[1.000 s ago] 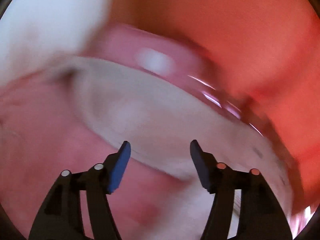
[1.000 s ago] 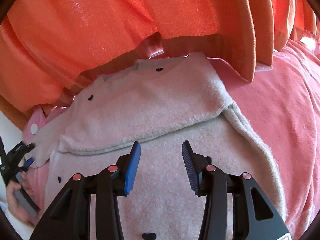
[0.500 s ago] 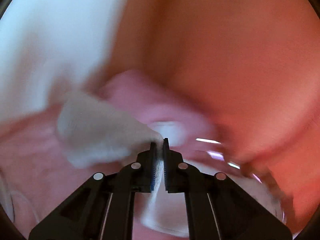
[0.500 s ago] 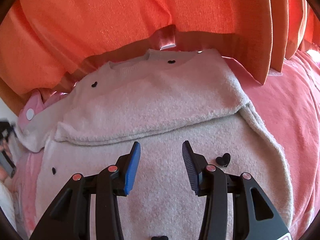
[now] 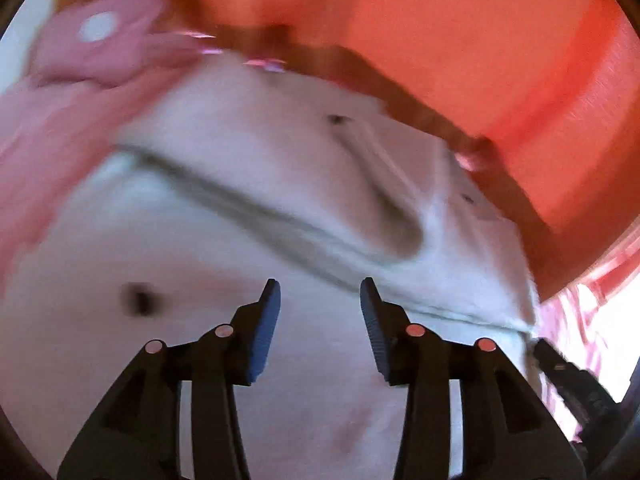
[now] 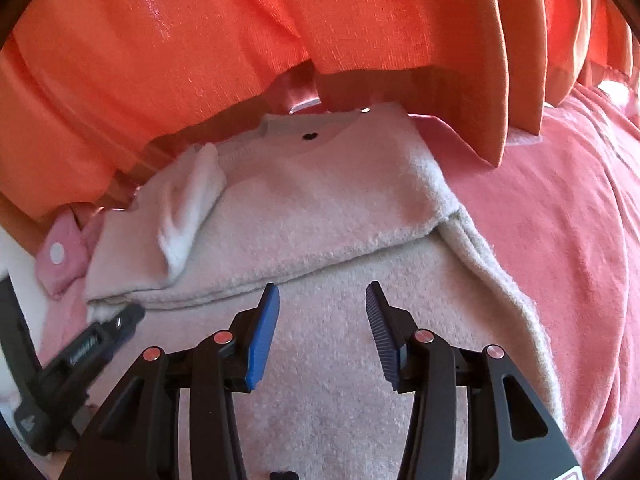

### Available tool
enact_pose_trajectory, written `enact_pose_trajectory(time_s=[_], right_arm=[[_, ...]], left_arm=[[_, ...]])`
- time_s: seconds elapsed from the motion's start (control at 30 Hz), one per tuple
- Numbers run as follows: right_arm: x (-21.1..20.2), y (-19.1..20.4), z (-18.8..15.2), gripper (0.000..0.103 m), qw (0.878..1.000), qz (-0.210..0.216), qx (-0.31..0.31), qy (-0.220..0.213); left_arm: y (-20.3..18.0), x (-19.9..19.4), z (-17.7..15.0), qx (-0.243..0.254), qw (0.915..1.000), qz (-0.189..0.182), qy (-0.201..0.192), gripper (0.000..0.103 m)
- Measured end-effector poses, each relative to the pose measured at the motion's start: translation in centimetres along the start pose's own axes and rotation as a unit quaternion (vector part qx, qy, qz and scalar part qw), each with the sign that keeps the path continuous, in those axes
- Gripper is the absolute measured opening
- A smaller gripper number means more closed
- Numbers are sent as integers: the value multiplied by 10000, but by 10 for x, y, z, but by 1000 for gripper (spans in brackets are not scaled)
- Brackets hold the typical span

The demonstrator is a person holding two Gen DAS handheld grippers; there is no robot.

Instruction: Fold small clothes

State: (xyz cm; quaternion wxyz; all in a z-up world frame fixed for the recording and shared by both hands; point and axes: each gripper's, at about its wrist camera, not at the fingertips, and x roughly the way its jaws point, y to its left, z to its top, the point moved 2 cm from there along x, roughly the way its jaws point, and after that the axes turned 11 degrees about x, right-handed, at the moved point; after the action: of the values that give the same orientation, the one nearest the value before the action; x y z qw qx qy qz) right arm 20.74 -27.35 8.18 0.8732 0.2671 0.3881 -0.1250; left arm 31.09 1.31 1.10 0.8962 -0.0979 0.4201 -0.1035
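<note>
A small cream fleece garment point(image 6: 320, 216) with little black hearts lies on a pink blanket point(image 6: 560, 240), its top part folded down over the body. Its left sleeve point(image 6: 188, 208) lies folded in across the chest. The garment also fills the blurred left wrist view point(image 5: 280, 208). My right gripper point(image 6: 318, 312) is open and empty just above the lower body of the garment. My left gripper point(image 5: 320, 308) is open and empty over the same garment; it also shows at the left edge of the right wrist view point(image 6: 116, 324).
An orange curtain point(image 6: 280, 28) hangs close behind the garment and overlaps its far edge. A pink cloth with white dots point(image 6: 60, 256) lies at the garment's left. The right gripper's finger shows at the lower right of the left wrist view point(image 5: 568, 376).
My left gripper was shut on the sleeve half a second ago; it has carried it across the chest, let go and opened. My right gripper has stayed open, shifting slightly.
</note>
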Motion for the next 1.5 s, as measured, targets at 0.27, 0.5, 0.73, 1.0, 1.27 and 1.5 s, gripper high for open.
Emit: enact_pose_trajectory(time_s=[0.27, 0.5, 0.73, 1.0, 1.27, 1.5], right_arm=[[18, 60, -2, 50, 9944, -5, -1031, -227], [100, 158, 5, 52, 9764, -260, -2143, -101], [100, 123, 56, 14, 9977, 646, -186, 7], [97, -11, 53, 38, 9903, 834, 1027, 418], [80, -39, 62, 67, 9847, 915, 1471, 185], [67, 0, 77, 68, 9971, 56, 565, -510]], left_arm=[[84, -5, 26, -1193, 9918, 285, -359, 49], [116, 7, 26, -1667, 9851, 170, -378, 49], [123, 6, 30, -1745, 9840, 113, -343, 46], [111, 3, 28, -1572, 9866, 323, -304, 46], [117, 0, 26, -1816, 9823, 234, -393, 46], [107, 3, 24, -1518, 9859, 590, -395, 46]])
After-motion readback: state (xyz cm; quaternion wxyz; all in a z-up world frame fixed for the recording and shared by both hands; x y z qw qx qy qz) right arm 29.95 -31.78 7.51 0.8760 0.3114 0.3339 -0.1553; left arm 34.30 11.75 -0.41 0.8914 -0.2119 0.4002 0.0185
